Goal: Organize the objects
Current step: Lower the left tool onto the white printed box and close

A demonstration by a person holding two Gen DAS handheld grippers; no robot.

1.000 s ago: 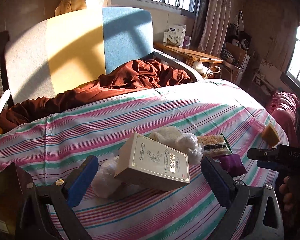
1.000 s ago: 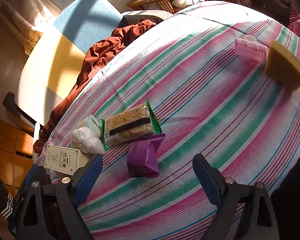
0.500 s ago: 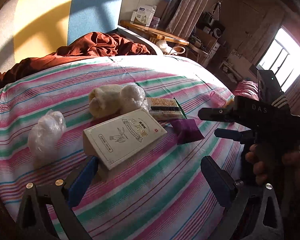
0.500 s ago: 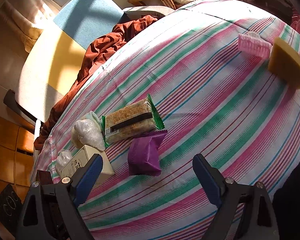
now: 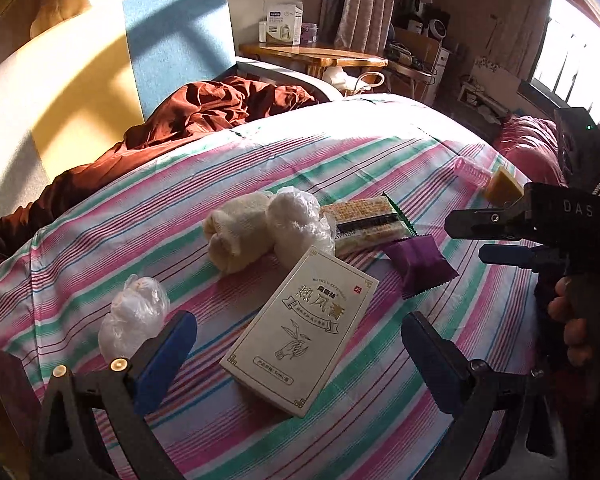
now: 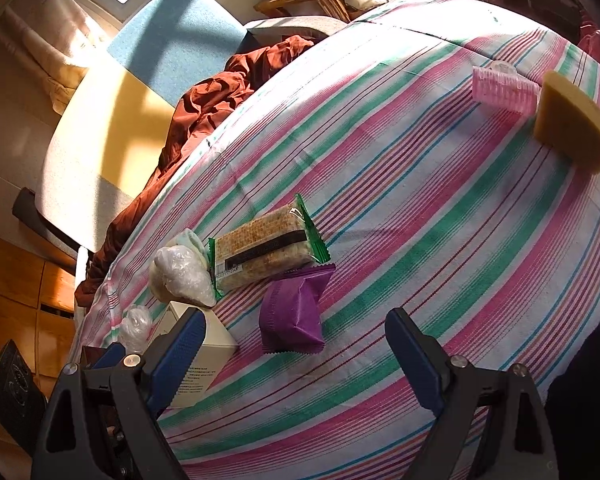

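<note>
On the striped cloth (image 5: 140, 240) a cream box (image 5: 302, 330) lies flat between the open fingers of my left gripper (image 5: 296, 352), which holds nothing. Beyond it lie a rolled white cloth (image 5: 236, 232), a clear plastic wad (image 5: 300, 216), a green-edged cracker pack (image 5: 366, 222) and a purple packet (image 5: 418, 264). A second plastic wad (image 5: 134, 316) sits at left. My right gripper (image 6: 294, 352) is open and empty, just short of the purple packet (image 6: 294, 316). The cracker pack (image 6: 266, 248) lies behind it. The box (image 6: 202, 364) is at its left finger.
A pink ribbed roller (image 6: 504, 88) and a tan wedge (image 6: 572, 124) lie far right on the cloth (image 6: 420, 200). A rust-red blanket (image 5: 204, 116) is bunched against a blue and yellow headboard (image 5: 172, 40). A wooden table (image 5: 312, 54) with a carton stands behind.
The cream box was tilted up between my left fingers one second ago and now lies flat on the cloth nearer the pile. My left gripper has swung and drawn back. The right gripper barely moved.
</note>
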